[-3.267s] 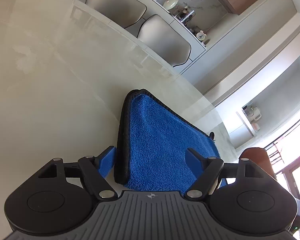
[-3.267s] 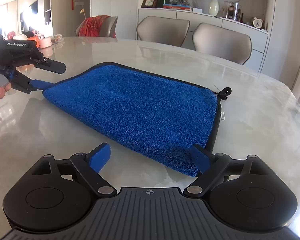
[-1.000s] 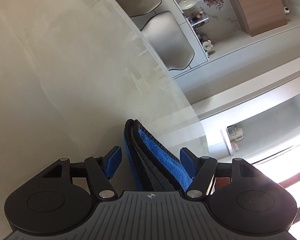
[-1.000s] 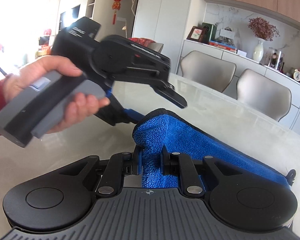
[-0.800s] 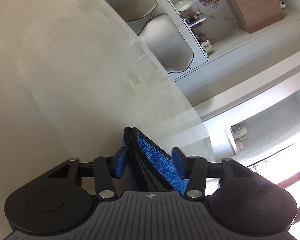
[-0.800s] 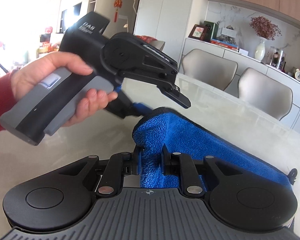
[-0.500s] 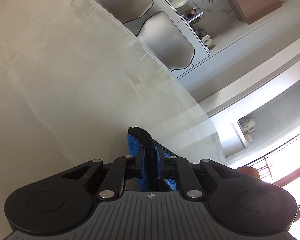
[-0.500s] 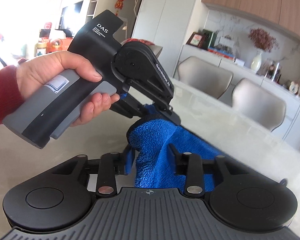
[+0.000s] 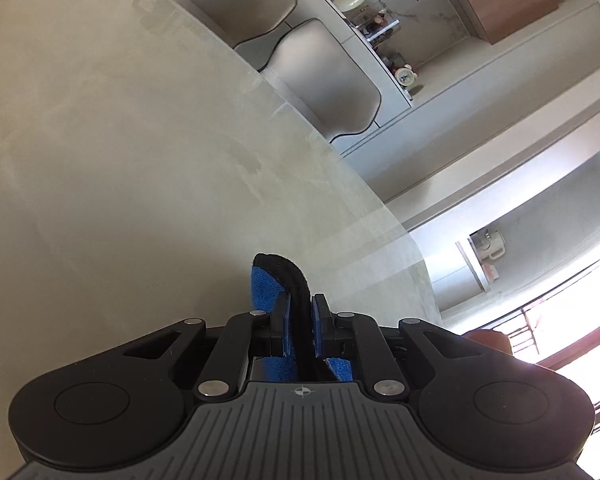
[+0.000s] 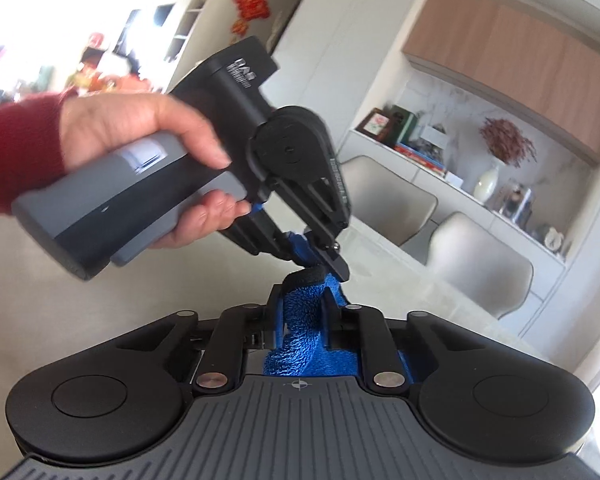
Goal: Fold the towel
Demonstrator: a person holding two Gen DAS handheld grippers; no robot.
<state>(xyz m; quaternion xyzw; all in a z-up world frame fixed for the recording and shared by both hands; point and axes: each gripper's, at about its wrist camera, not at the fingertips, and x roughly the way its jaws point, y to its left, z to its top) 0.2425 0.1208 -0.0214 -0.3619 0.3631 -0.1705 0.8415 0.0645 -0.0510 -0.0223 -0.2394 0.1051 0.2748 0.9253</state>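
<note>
The towel (image 9: 290, 292) is clamped between the closed jaws of the left gripper (image 9: 299, 330), with a black-bound edge projecting just ahead of the fingertips. In the right wrist view, the right gripper (image 10: 300, 320) is likewise clenched on the blue pile of the same towel (image 10: 304, 320). The left gripper (image 10: 320, 256) is seen immediately ahead of and slightly above the right gripper's fingertips, so both grips are set close together on one end of the cloth. The remainder of the towel is judged to hang or trail behind and below the grippers, out of view. The table (image 9: 120, 160) lies ahead of the left gripper. The coming move is judged to depend on both held corners being carried together along the towel's long axis.
</note>
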